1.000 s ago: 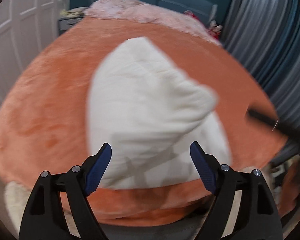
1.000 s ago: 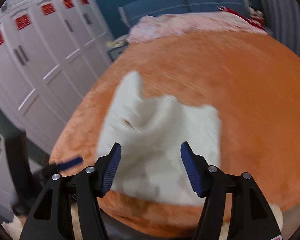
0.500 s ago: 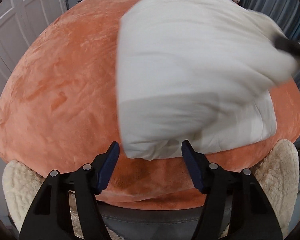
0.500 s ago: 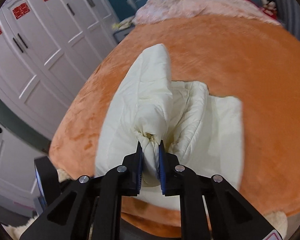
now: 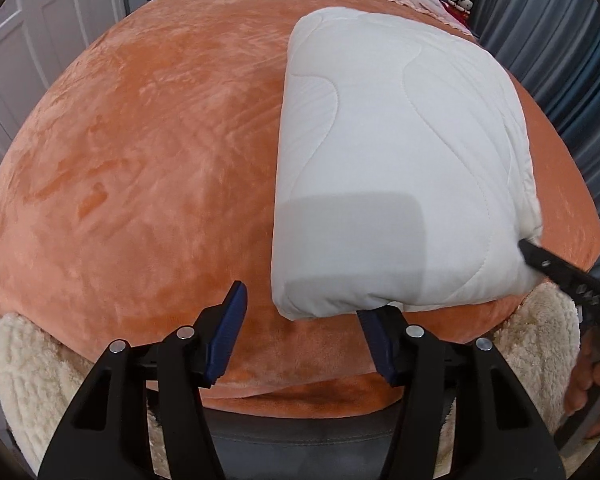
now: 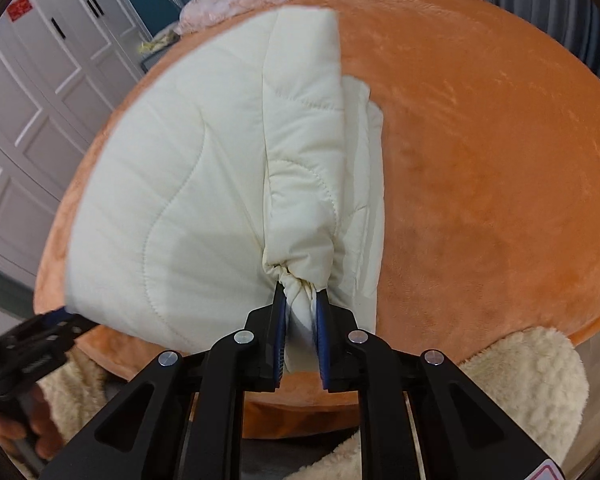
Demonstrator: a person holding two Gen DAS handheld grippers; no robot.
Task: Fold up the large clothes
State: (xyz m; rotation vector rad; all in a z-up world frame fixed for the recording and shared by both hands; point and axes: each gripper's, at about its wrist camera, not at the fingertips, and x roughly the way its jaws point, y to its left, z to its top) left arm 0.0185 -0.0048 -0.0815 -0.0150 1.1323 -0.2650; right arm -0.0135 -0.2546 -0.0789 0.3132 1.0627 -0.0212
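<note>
white quilted jacket (image 5: 400, 168) folded on orange blanket (image 5: 148, 152), right gripper (image 6: 300, 312) clamped on its bunched corner, left gripper (image 5: 304, 320) closing around near edge, pads not touching yet

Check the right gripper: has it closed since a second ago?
Yes. The right gripper, then open above the orange blanket, is now shut on a bunched corner of the white quilt.

Orange plush blanket (image 5: 140, 152) on bed; white wardrobe doors (image 6: 40, 80); grey curtains (image 5: 560, 40)
</note>
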